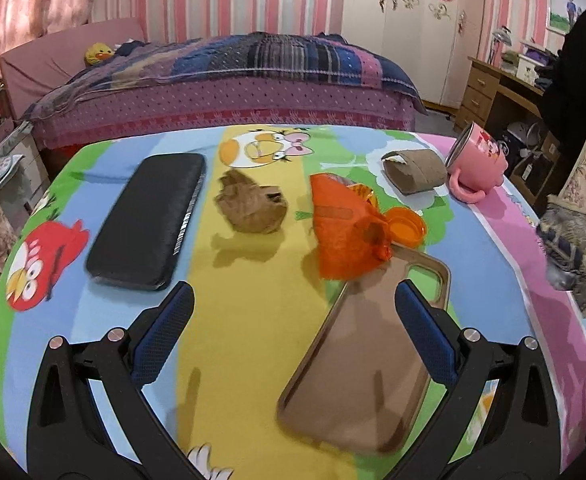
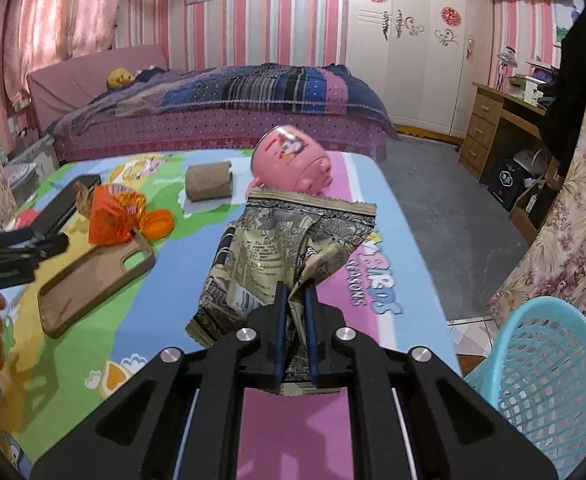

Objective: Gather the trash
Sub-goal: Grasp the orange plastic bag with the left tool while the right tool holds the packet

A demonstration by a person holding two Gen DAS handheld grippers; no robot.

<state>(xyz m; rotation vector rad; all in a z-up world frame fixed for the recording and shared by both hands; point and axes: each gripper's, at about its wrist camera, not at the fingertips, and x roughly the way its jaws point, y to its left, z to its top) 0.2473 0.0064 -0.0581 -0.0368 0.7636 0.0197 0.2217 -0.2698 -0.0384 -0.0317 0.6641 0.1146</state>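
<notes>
On a cartoon-print tablecloth point(image 1: 253, 340), from left: black case point(image 1: 147, 216), crumpled brown paper point(image 1: 251, 206), orange wrapper point(image 1: 343, 232) overlapping a brown phone case point(image 1: 357, 380), cardboard tube point(image 1: 413, 172), tipped pink mug point(image 1: 479, 164). Left gripper point(image 1: 293, 300) hovering wide open, empty. Right gripper point(image 2: 293, 296) clamped tight on a printed snack wrapper point(image 2: 269, 248) (blue basket point(image 2: 549, 364) nearby).

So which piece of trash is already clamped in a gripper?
The crumpled gold printed foil wrapper, pinched in the shut right gripper. The orange mesh bag, brown crumpled paper and cardboard tube lie untouched on the cartoon sheet.
</notes>
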